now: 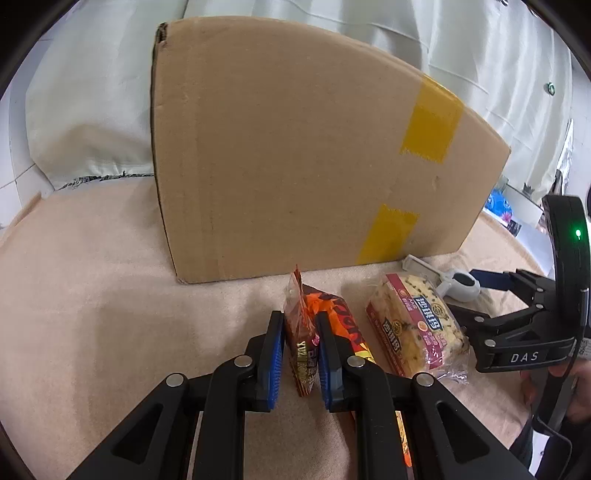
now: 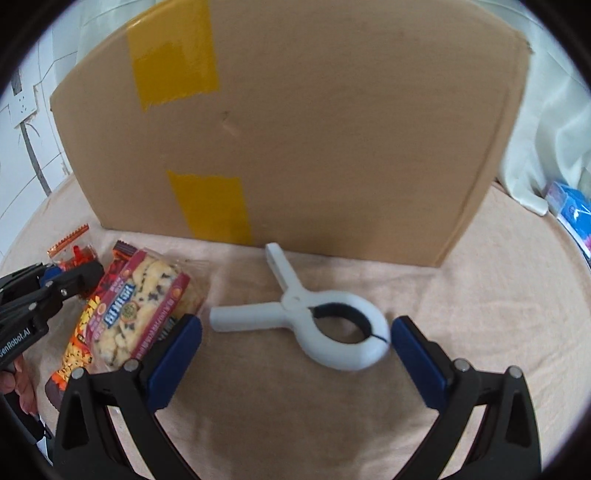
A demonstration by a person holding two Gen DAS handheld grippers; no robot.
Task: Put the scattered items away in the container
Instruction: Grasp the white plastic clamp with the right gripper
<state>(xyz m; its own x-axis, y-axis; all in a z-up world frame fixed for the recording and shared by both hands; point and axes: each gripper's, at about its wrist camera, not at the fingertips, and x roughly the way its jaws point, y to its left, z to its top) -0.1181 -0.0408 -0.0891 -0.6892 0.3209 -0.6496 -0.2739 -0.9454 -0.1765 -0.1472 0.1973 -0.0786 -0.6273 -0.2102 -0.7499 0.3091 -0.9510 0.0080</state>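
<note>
Left gripper (image 1: 300,354) angled down, fingers pinching snack packet (image 1: 301,334); right gripper (image 2: 295,354) wide.

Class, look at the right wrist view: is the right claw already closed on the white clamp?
No: the right claw stands wide open, with the white clamp lying untouched between its fingers.

Home room: tiled wall (image 2: 22,155) with socket (image 2: 23,105), pale curtains (image 1: 406,33), cloth-covered table (image 1: 92,295).

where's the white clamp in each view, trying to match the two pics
Left wrist view: the white clamp lies far right, at the foot of the cardboard box, beyond the cracker pack.
Right wrist view: the clamp lies at centre, ahead of the open right tongs.
Shared landmark: the box's yellow tape strips.
</note>
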